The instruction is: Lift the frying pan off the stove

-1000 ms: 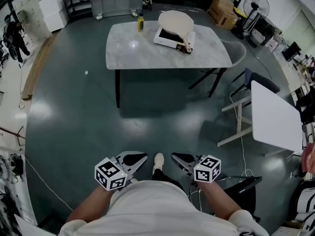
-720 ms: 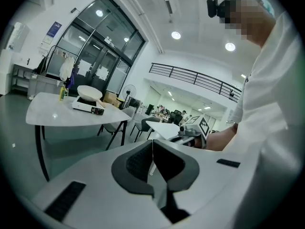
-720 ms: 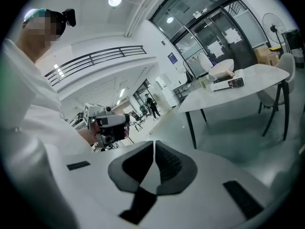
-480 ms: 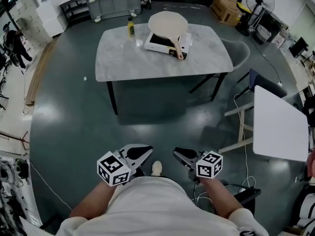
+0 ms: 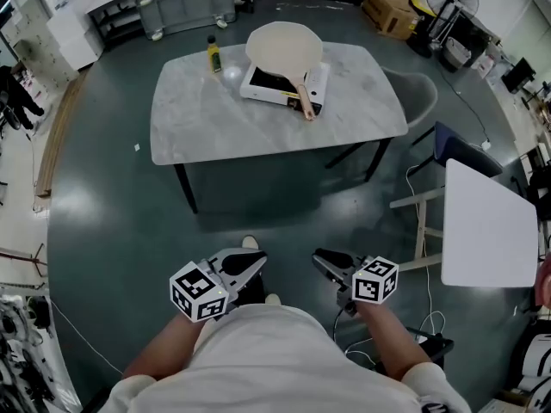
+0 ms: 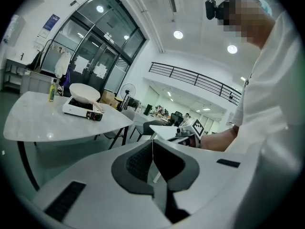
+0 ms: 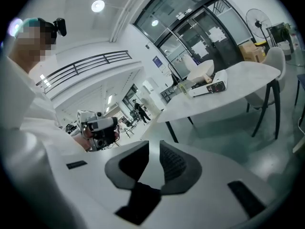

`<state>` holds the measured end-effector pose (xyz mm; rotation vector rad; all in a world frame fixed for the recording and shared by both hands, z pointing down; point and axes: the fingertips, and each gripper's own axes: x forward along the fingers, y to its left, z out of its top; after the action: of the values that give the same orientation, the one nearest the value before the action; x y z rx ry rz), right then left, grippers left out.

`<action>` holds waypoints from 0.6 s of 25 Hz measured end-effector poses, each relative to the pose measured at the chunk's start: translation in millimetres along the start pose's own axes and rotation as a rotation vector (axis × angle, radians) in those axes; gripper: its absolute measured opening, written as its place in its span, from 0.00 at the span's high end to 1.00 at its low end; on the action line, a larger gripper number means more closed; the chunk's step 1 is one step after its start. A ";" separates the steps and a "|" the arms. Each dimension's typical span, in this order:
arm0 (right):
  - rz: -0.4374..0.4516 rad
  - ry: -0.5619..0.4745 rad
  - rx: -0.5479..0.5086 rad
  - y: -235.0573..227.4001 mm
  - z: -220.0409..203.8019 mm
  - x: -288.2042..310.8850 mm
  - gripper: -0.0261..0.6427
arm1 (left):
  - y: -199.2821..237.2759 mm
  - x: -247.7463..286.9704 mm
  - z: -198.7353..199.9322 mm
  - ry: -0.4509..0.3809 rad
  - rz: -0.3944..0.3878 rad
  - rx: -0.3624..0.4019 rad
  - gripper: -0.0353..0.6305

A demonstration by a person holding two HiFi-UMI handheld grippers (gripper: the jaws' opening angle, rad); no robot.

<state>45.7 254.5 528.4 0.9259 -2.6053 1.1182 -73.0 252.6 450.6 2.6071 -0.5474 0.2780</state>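
A cream frying pan [image 5: 284, 44] with a wooden handle [image 5: 304, 100] sits on a white portable stove [image 5: 274, 83] on the marble table [image 5: 215, 119], far ahead of me. In the left gripper view the pan [image 6: 85, 92] and stove [image 6: 78, 110] are small and distant. The pan [image 7: 200, 70] is just as far off in the right gripper view. My left gripper [image 5: 250, 261] is held low by my waist, its jaws [image 6: 152, 149] shut and empty. My right gripper [image 5: 320, 259] hangs beside it. Its jaws [image 7: 153, 159] are opening, a narrow gap between them with nothing in it.
A yellow bottle [image 5: 212, 56] stands on the table left of the stove. A pale chair [image 5: 415, 89] and a dark chair [image 5: 461, 143] stand at the table's right. A white side table [image 5: 486, 222] is at my right, with cables [image 5: 426, 334] on the floor near my feet.
The table with the pan has slid down and left in the head view as I step toward it. Both grippers stay low at my waist.
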 end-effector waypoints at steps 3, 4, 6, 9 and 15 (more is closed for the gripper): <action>-0.027 -0.008 0.006 -20.0 34.5 14.1 0.83 | 34.0 15.7 21.2 -0.007 -0.031 -0.006 0.92; -0.036 -0.012 0.011 -27.3 47.5 18.7 0.82 | 45.2 21.0 30.1 -0.008 -0.042 -0.008 0.92; -0.059 -0.017 0.019 -44.3 74.4 27.8 0.81 | 64.8 31.3 52.5 -0.015 -0.071 0.001 0.92; -0.096 -0.020 0.029 -70.5 110.4 42.8 0.79 | 92.4 40.9 81.4 -0.024 -0.111 0.026 0.92; -0.146 -0.036 0.055 -115.3 173.0 73.6 0.77 | 150.6 36.1 115.9 -0.054 -0.140 0.019 0.92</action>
<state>72.2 37.0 502.5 1.1370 -2.4990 1.1498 -92.6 62.8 419.0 2.6623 -0.3792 0.1689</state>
